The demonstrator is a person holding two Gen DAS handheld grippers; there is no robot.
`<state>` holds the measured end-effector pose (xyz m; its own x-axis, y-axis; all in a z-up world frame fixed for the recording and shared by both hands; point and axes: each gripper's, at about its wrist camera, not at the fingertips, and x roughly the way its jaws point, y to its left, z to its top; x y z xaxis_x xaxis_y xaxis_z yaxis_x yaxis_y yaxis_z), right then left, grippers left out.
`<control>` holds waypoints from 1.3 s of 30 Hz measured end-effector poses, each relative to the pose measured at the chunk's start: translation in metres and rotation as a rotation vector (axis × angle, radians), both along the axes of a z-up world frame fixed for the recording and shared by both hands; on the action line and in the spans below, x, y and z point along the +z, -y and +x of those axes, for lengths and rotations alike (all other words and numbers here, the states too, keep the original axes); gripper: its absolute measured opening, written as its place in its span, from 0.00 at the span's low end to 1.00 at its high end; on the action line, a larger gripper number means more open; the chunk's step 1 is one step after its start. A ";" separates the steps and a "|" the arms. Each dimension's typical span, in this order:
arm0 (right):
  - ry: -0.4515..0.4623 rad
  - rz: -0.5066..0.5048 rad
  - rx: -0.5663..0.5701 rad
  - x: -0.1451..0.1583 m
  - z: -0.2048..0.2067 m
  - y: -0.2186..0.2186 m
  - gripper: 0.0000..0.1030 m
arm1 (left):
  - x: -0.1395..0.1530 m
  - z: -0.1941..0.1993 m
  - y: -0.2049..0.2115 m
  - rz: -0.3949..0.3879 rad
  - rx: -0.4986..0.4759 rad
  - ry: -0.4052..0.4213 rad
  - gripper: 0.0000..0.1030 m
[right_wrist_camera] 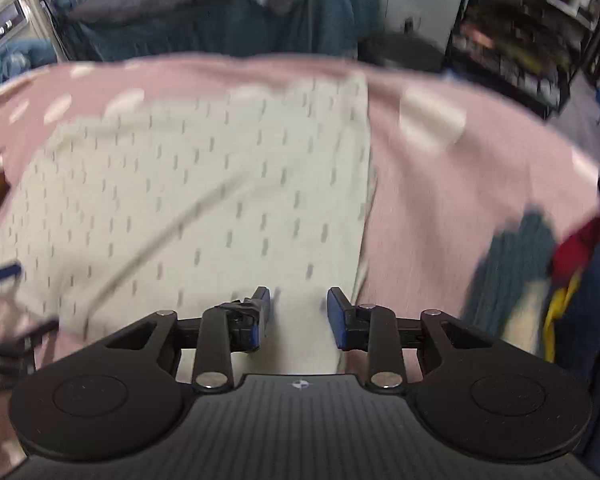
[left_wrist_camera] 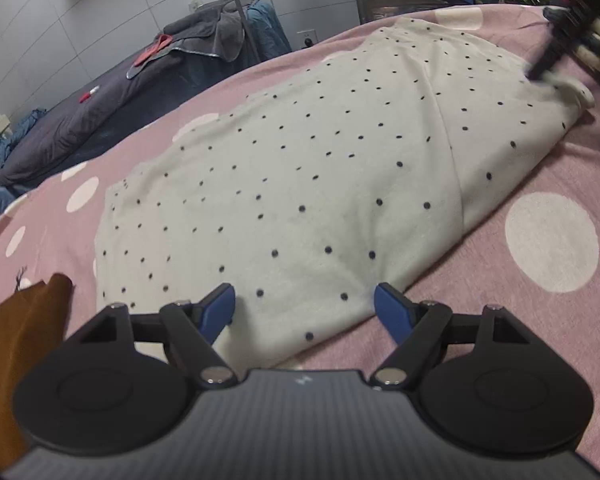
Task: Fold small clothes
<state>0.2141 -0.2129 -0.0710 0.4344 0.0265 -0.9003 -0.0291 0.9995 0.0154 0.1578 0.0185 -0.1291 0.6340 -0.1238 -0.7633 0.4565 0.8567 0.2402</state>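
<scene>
From the left wrist view, the dotted cloth (left_wrist_camera: 300,184) lies flat on the pink bed (left_wrist_camera: 520,320), already folded over on one side. The left gripper (left_wrist_camera: 304,306) hovers at its near edge, fingers (left_wrist_camera: 220,306) wide apart, holding nothing. A brown cloth (left_wrist_camera: 24,320) sits beside it.

From the right wrist view, all blurry, the right gripper (right_wrist_camera: 299,316) has its fingers (right_wrist_camera: 338,320) apart over the cloth's corner. The cloth looks soft, light and floppy, so pinching the edge corners seems best

A home bedroom or laundry corner: a bed under a pink sheet with white circles (left_wrist_camera: 500,320), a dark mattress (left_wrist_camera: 100,108) heaped with grey towels (left_wrist_camera: 220,32), cluttered storage shelves (right_wrist_camera: 520,40) beyond the bed's far edge.
</scene>
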 end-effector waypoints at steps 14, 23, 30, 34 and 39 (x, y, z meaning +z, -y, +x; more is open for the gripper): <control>0.047 0.205 -0.045 0.039 0.040 0.030 0.95 | 0.056 -0.027 0.109 -0.091 -0.287 0.163 0.76; -0.009 0.223 -0.087 0.021 0.054 0.048 0.94 | 0.014 -0.046 0.201 0.060 -0.398 0.247 0.57; -0.019 0.203 -0.049 0.018 0.057 0.054 0.93 | 0.009 -0.052 0.221 0.032 -0.432 0.186 0.42; -0.047 0.225 -0.061 0.013 0.063 0.059 0.93 | 0.001 -0.048 0.227 0.069 -0.437 0.210 0.56; -0.042 0.223 -0.056 0.007 0.070 0.059 0.93 | -0.004 -0.028 0.246 0.102 -0.460 0.224 0.40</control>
<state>0.2840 -0.2723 -0.0638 0.4027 0.2043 -0.8923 0.0313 0.9711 0.2365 0.1297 -0.2270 -0.1327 0.6804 -0.3604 -0.6380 0.7083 0.5467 0.4466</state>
